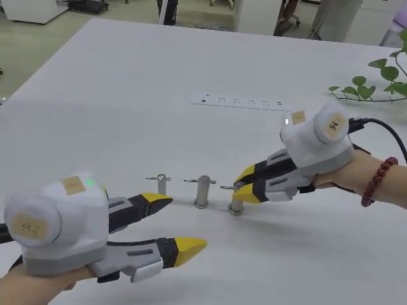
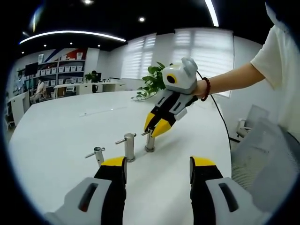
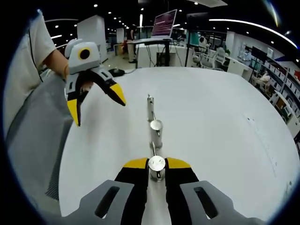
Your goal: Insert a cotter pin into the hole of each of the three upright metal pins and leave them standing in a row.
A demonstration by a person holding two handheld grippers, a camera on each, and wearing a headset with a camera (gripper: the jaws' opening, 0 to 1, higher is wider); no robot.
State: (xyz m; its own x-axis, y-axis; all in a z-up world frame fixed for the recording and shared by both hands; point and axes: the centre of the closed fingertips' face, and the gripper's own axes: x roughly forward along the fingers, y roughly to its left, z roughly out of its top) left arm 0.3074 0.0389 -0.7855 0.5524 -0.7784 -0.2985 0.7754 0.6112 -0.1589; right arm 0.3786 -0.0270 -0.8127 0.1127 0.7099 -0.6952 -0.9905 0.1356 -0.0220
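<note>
**Inspector:** Left gripper?

**Assessor:** The left gripper (image 2: 158,165) sits at seven o'clock in the head view. Its jaws are spread wide and hold nothing, just short of the row.

**Inspector:** Right gripper?

**Assessor:** The right gripper (image 1: 241,189) comes in from three o'clock. Its jaws are closed on the head of the nearest metal pin (image 3: 156,163), which stands on the white table (image 1: 127,95).

**Inspector:** Orientation?

**Assessor:** In the right gripper view the row runs toward twelve o'clock: held pin, middle pin (image 3: 156,125), far pin (image 3: 149,101). All three stand with the long axis vertical. The held pin's cotter pin (image 1: 227,187) lies horizontal across the shaft, pointing to nine o'clock in the head view.

**Inspector:** Fully seated?

**Assessor:** Probably, but it is too small to confirm.

**Inspector:** Recommendation?

**Assessor:** Keep the grip light and square. Open the jaws straight apart with no sideways drag, or the pin may topple.
</note>
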